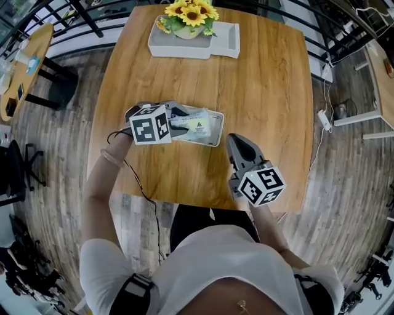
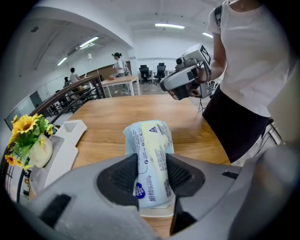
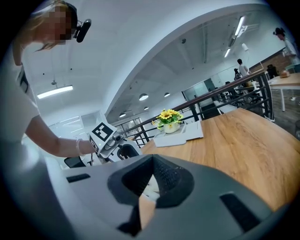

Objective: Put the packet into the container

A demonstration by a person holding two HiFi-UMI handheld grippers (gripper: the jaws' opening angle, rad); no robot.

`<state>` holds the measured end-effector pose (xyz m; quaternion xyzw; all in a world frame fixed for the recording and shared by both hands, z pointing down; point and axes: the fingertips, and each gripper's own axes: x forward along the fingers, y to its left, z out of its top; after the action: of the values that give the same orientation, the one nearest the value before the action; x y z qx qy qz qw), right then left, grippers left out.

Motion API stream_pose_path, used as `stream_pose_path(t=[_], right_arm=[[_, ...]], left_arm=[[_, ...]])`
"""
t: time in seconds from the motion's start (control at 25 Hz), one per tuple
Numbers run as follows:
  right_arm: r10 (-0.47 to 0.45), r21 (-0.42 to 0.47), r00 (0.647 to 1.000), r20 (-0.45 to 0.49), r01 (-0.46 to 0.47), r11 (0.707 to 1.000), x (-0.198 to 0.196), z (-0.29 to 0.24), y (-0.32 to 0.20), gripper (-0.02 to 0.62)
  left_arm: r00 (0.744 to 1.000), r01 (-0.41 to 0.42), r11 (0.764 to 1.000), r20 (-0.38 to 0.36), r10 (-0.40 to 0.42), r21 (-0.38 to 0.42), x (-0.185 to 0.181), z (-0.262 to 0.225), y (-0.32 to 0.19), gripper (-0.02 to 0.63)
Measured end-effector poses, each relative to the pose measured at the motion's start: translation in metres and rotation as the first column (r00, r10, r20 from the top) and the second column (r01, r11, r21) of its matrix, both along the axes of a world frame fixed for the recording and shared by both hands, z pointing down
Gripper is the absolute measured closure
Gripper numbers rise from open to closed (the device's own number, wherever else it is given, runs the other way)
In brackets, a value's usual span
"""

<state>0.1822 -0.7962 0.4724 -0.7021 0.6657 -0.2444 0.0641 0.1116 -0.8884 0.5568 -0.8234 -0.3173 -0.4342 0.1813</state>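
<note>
A pale blue and yellow packet (image 2: 150, 150) sits squeezed between the pads of my left gripper (image 2: 151, 174), which is shut on it and points steeply down. Below the packet a white edge of the container (image 2: 157, 212) shows. From the head view the packet (image 1: 198, 125) lies inside the outline of the shallow clear container (image 1: 217, 139) on the wooden table, and my left gripper (image 1: 178, 120) reaches in from the left. Whether the packet rests on the container's floor I cannot tell. My right gripper (image 1: 234, 140) hovers to the container's right, shut (image 3: 151, 180) with nothing in it.
A white tray (image 1: 225, 43) with a pot of sunflowers (image 1: 188, 15) stands at the table's far edge. The table's near edge (image 1: 203, 203) runs just in front of the person. Railings and other desks lie beyond the table.
</note>
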Motion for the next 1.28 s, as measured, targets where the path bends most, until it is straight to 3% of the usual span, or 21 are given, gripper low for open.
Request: stream_pose_path(t=[0.2,0.52,0.88,1.16,1.28], right_arm=[[0.034,-0.024,0.999,0.006,-0.034,0.999,0.009,0.007,0.003,0.584],[0.073,-0.055,0.997,0.017,-0.072,0.996,0.02,0.015,0.006,0.584],[0.064,-0.081,0.997,0.03,-0.062,0.995,0.025,0.022,0.005,0.584],[0.06,-0.096,0.998,0.035,-0.056,0.994,0.026,0.027,0.01,0.584],[0.053,-0.098,0.998,0.035,-0.049,0.994,0.026,0.028,0.01,0.584]], left_arm=[[0.996,-0.073,0.996,0.038,0.075,-0.052,0.013,0.008,0.004,0.433],[0.967,-0.206,0.978,0.142,0.209,-0.037,0.016,0.03,0.007,0.434],[0.958,-0.218,0.975,0.183,0.221,-0.037,0.011,0.053,0.004,0.423],[0.966,-0.201,0.979,0.174,0.192,0.038,0.009,0.067,0.004,0.357],[0.97,-0.17,0.985,0.18,0.161,0.037,0.01,0.067,0.0,0.277]])
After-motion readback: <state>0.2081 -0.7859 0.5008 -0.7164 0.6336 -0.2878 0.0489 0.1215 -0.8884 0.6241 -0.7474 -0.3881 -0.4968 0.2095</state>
